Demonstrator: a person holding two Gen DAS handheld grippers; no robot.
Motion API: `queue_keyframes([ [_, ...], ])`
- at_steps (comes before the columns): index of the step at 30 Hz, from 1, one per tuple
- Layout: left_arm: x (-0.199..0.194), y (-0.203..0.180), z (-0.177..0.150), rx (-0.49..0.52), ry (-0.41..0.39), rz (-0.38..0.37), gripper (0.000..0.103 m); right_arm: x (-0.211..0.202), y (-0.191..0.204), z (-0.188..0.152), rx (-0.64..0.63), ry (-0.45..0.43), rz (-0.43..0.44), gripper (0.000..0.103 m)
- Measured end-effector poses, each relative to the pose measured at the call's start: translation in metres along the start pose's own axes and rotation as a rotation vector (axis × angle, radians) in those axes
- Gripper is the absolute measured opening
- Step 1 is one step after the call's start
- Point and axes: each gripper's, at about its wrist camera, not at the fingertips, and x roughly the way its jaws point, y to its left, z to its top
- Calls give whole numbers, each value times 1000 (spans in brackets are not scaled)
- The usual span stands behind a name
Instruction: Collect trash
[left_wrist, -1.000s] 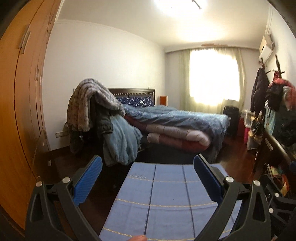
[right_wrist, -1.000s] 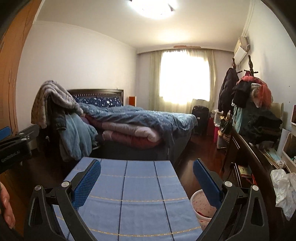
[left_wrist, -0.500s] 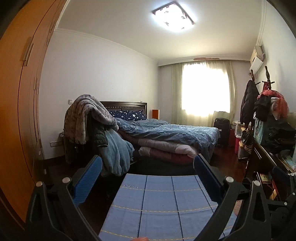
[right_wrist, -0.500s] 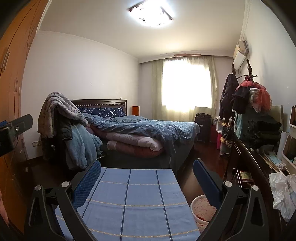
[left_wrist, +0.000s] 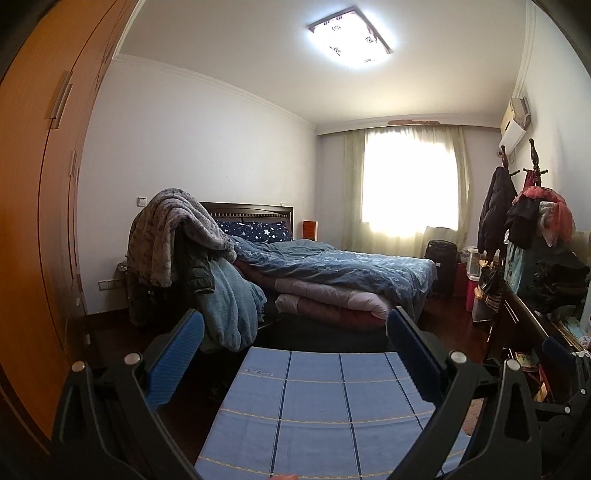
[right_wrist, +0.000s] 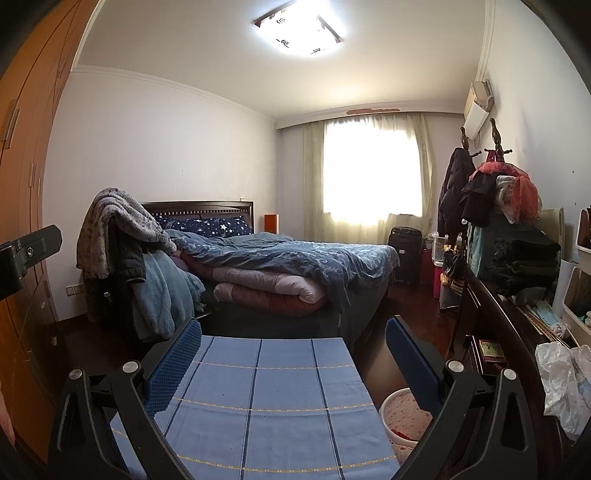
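Both grippers are open and empty, held level above a table covered with a blue checked cloth (left_wrist: 314, 406), which also shows in the right wrist view (right_wrist: 258, 398). My left gripper (left_wrist: 295, 354) points across the cloth toward the bed. My right gripper (right_wrist: 293, 354) does the same, with a pink-white waste bin (right_wrist: 400, 417) on the floor just right of the table, partly behind its right finger. A crumpled white plastic bag (right_wrist: 561, 384) lies on the dark sideboard at the right edge. No trash shows on the cloth.
A bed (left_wrist: 332, 273) with blue and pink quilts fills the middle. A chair draped with blankets (left_wrist: 177, 240) stands left of it. An orange wardrobe (left_wrist: 33, 221) lines the left side. A dark sideboard (right_wrist: 498, 332) and loaded coat rack (right_wrist: 491, 184) line the right.
Both grippers have tilted upward: the ceiling lamp has come fully into view and the room and table have dropped lower in both views. Jaws stay open.
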Motion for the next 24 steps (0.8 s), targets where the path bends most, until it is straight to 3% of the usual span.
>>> queue_keyframes([
  [24, -3, 6, -1, 0, -13, -28, 100, -7, -1, 5, 1, -6, -7, 99],
])
